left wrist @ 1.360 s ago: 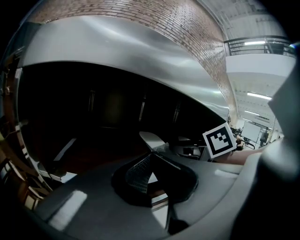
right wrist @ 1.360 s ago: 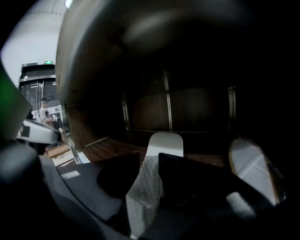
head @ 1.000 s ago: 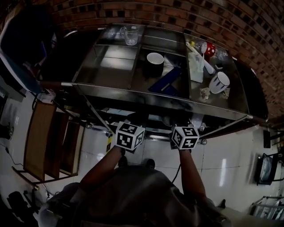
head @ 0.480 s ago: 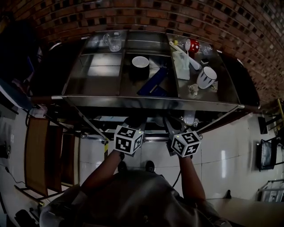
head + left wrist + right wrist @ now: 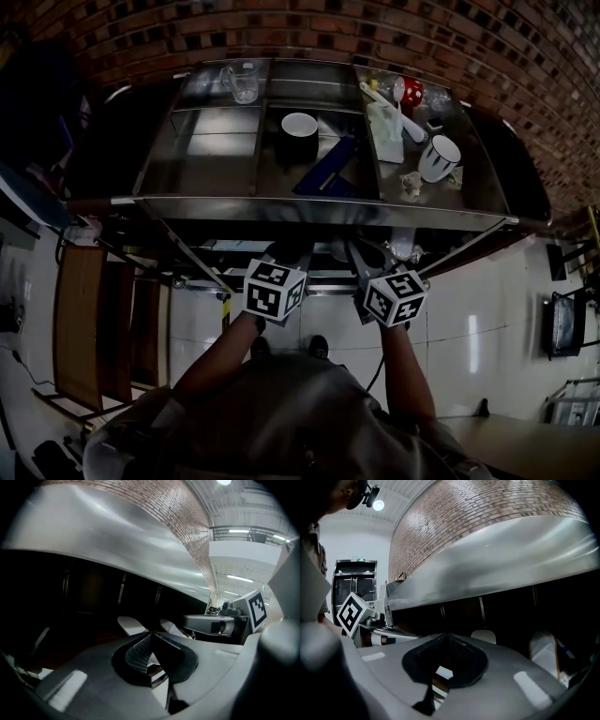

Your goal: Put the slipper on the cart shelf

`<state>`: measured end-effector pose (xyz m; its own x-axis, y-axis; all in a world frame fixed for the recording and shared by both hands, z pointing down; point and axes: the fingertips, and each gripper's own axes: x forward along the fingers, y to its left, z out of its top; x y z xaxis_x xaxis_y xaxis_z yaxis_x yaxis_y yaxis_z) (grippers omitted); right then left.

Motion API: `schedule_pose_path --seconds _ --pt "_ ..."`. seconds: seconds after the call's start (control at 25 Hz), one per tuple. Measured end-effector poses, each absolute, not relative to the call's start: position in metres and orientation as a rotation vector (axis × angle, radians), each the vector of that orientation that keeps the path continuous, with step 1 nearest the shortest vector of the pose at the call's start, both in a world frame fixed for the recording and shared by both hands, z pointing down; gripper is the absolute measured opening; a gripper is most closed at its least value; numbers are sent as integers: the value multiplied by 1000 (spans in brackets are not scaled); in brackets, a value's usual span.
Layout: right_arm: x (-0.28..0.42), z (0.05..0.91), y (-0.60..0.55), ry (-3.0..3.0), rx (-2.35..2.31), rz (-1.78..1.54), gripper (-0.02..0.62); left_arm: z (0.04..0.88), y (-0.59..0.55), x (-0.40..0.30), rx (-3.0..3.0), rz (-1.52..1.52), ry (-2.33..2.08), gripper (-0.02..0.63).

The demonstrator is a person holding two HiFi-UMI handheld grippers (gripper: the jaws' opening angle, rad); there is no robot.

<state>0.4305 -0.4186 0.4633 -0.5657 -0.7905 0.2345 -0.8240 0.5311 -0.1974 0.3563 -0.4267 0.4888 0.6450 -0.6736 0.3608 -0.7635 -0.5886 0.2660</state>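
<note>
Pressed together and empty, the left gripper point(image 5: 149, 637) and right gripper point(image 5: 447, 639) sit below the cart point(image 5: 319, 211) front edge; lifting carelessly could strike it.

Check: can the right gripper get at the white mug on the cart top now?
Probably not yet: the right gripper is shut and low, below the cart's front rim, while the white mug stands on top. Raised and opened, it would likely have a free way.
</note>
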Motion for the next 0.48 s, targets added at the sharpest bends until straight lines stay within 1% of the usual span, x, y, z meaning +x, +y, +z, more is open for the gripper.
schedule_pose_path --seconds 0.48 --pt "430 460 -418 -2654 1381 418 0 490 -424 358 2471 319 -1127 8"
